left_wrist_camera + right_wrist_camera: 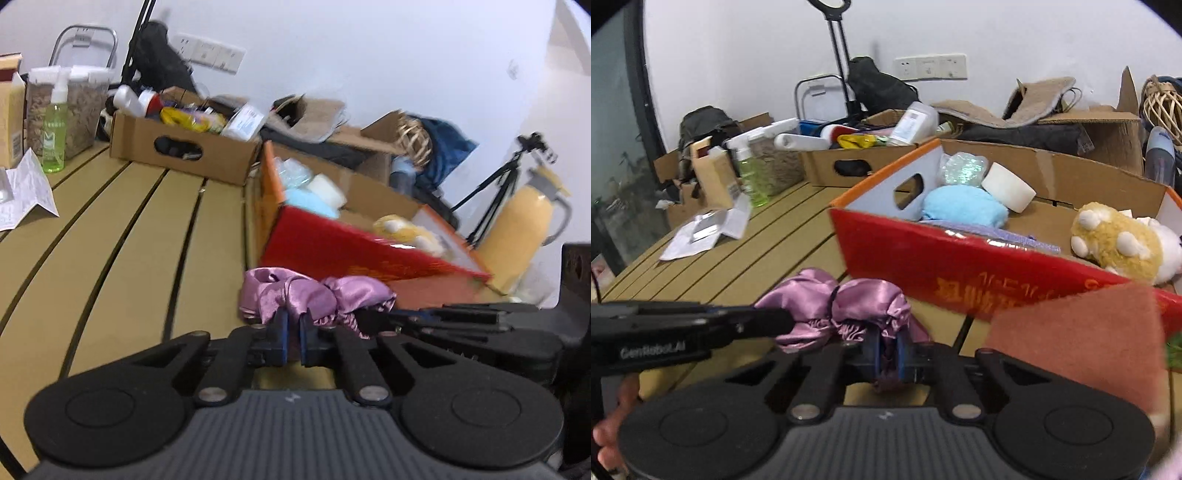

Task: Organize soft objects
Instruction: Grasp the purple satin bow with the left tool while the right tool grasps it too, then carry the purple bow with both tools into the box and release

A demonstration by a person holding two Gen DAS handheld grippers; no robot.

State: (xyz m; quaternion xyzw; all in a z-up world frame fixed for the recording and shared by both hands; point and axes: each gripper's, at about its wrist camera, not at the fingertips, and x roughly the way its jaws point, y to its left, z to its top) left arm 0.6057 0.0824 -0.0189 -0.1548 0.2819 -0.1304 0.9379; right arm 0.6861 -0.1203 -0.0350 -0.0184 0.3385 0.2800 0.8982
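A crumpled purple satin cloth [310, 293] lies on the slatted wooden table [122, 236], right in front of a red-fronted box [332, 247]. My left gripper [293, 325] is shut on the cloth's near edge, with satin pinched between its blue pads. My right gripper [888, 350] is also shut on the purple satin cloth [849, 306], at its right part. Each gripper shows in the other's view: the right gripper [365, 319] enters from the right, the left gripper [783, 321] from the left. The red-fronted box [923, 266] holds a blue towel [964, 206], a white sponge [1008, 188] and a yellow plush toy [1115, 240].
A reddish scouring pad [1078, 339] stands close on the right. Behind are a cardboard box of bottles [177, 147], a green spray bottle [53, 144], a paper sheet [26, 192], a yellow jug [517, 229] and a tripod [495, 188]. A hand [613, 428] shows at lower left.
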